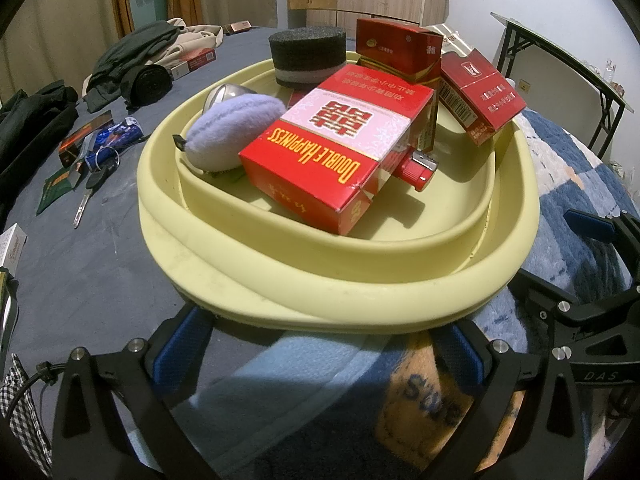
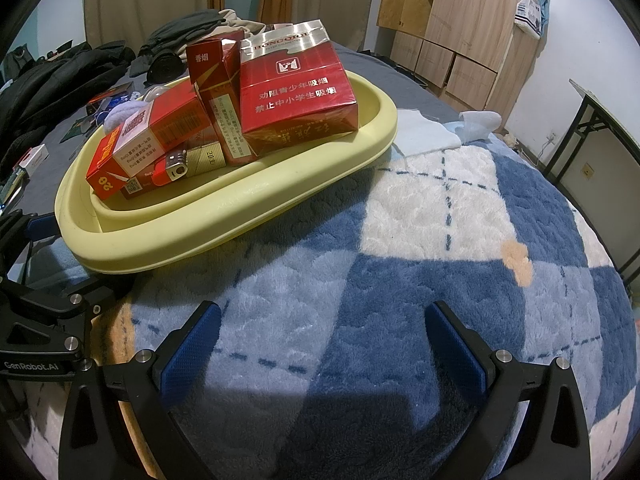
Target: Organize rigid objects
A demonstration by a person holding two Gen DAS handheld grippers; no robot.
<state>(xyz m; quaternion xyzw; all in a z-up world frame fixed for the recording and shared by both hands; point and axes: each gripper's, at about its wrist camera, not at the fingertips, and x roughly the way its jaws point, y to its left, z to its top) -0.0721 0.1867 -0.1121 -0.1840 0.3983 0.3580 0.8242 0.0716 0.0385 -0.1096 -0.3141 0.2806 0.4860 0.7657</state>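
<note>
basin: pale yellow collapsible plastic basin (image 1: pixel 304 292) sits on a bed, half on the blue-and-white plaid fleece blanket (image 2: pixel 400 248), half on the grey sheet (image 1: pixel 100 264).
contents: big red Double Happiness cigarette carton (image 1: pixel 332 152) on top, two more red cigarette boxes (image 1: pixel 476 92) leaning at the far rim, lilac plush puff (image 1: pixel 232 128), black foam puck (image 1: pixel 307 54), red lighter (image 1: pixel 420 166). Pile is already high.
left fingers: my left gripper (image 1: pixel 320 344) is wide open, holding nothing, near rim of the basin just ahead of the blue pads.
right fingers: my right gripper (image 2: pixel 320 344) is wide open too, empty, over bare blanket, basin off to its left.
leftovers: car key with ring (image 1: pixel 90 188), small blue packet (image 1: pixel 120 136), small orange-black box (image 1: pixel 82 138), all loose on the sheet to the left, apart from the basin.
step, my guess: fetch a leftover with the left. Key first; it lies flat, so pinch it by the fob.
placing: drop into the free floor at the near side, not onto the carton, or the stack slides.
left view only: leftovers, puff, puck.
right view only: carton barcode side, lighter's metal head, wardrobe (image 2: pixel 460 32).
</note>
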